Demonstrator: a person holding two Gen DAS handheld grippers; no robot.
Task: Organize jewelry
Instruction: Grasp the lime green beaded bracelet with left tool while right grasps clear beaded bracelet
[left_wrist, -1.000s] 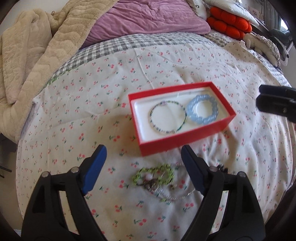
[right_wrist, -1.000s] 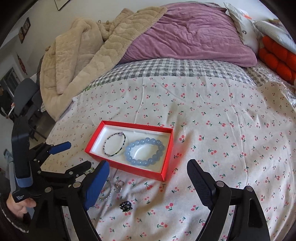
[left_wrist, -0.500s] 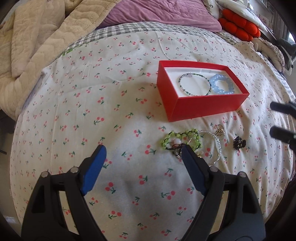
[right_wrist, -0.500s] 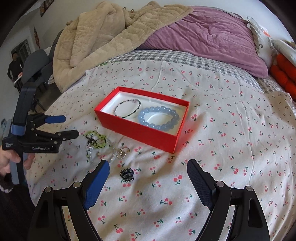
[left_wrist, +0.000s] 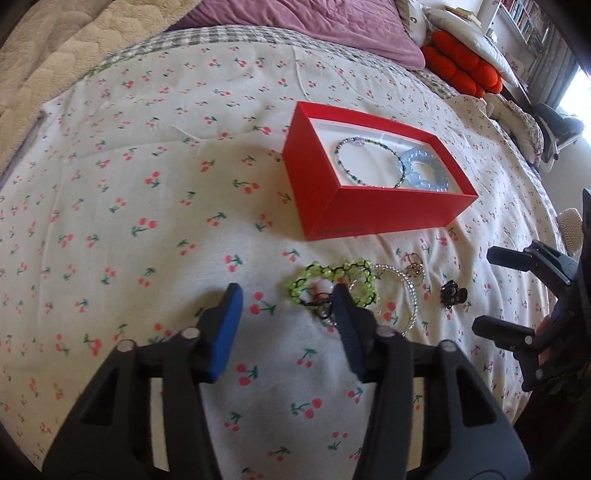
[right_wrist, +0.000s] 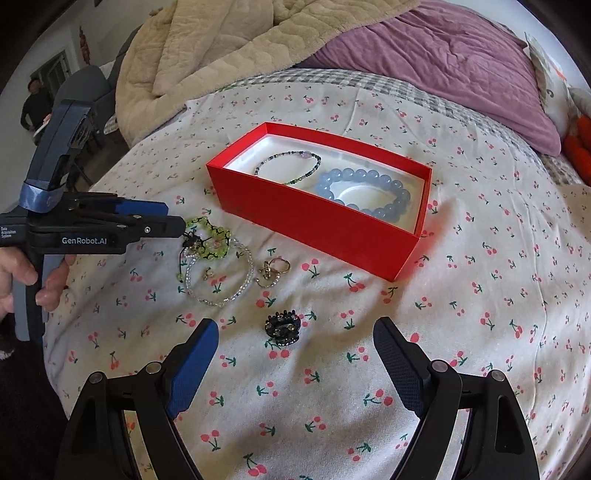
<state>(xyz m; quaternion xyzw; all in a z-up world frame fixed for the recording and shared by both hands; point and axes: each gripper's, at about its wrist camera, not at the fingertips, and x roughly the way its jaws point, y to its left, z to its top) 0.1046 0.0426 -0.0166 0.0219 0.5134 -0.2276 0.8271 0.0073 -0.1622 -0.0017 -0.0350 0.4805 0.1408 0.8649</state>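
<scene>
A red box (left_wrist: 376, 212) (right_wrist: 317, 229) on the bed holds a thin dark beaded bracelet (left_wrist: 369, 162) (right_wrist: 288, 166) and a blue bead bracelet (left_wrist: 424, 173) (right_wrist: 365, 192). In front of it lie a green beaded bracelet (left_wrist: 325, 280) (right_wrist: 210, 240), a clear bead bracelet (left_wrist: 406, 295) (right_wrist: 221, 277), rings (left_wrist: 413, 269) (right_wrist: 273, 271) and a black ornament (left_wrist: 452, 295) (right_wrist: 282, 325). My left gripper (left_wrist: 288, 310) (right_wrist: 173, 218) is open, low over the sheet, its right finger at the green bracelet. My right gripper (right_wrist: 295, 354) (left_wrist: 491, 291) is open, just short of the black ornament.
The bed has a cherry-print sheet (left_wrist: 147, 184) (right_wrist: 480, 295). A purple duvet (right_wrist: 443, 55), a beige blanket (right_wrist: 221, 44) and an orange cushion (left_wrist: 461, 70) lie at the far side. The bed edge falls away at the left in the right wrist view.
My left gripper has dropped and moved right toward the green bracelet, jaws narrower. My right gripper has moved lower and closer to the black ornament and the box.
</scene>
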